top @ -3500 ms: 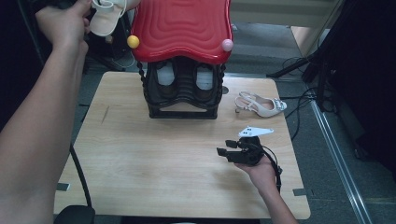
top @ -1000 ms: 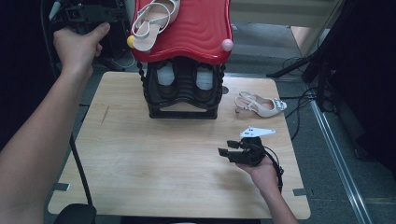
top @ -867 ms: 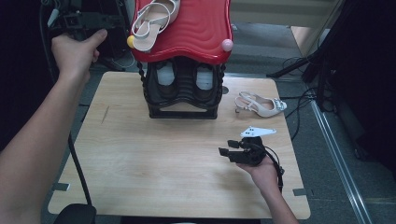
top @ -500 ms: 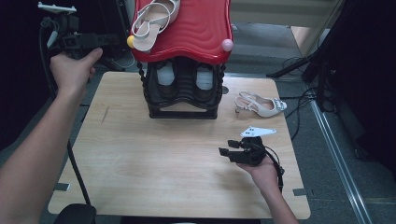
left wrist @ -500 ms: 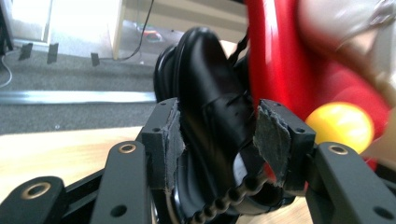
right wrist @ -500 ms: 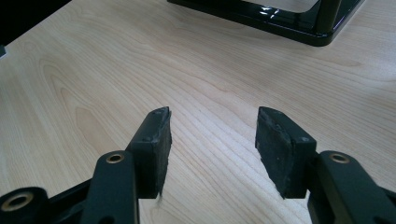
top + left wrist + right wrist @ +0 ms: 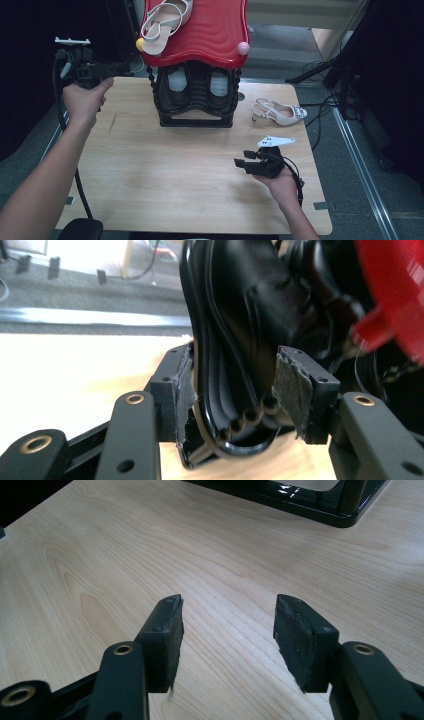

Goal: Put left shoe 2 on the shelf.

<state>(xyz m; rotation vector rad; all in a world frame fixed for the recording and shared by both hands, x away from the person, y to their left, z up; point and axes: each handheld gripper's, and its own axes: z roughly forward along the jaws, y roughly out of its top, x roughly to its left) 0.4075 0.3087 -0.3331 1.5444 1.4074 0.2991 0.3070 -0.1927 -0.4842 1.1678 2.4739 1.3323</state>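
High view, left to right: the left gripper (image 7: 107, 69) hangs off the table's (image 7: 150, 175) far-left corner, jaws spread and empty, aimed at the black shoe rack (image 7: 196, 102). One beige sandal (image 7: 162, 22) lies on the rack's red top (image 7: 215, 30); its mate, the second sandal (image 7: 279, 111), sits on the table right of the rack. The right gripper (image 7: 240, 163) rests on the wood — jaws wide, nothing between them. Best next: reach the right gripper to the second sandal and pinch a strap squarely — not the heel.

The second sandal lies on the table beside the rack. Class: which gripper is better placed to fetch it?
Right, probably. The right gripper rests open on the table on the sandal's side; the left gripper is beyond the black rack.
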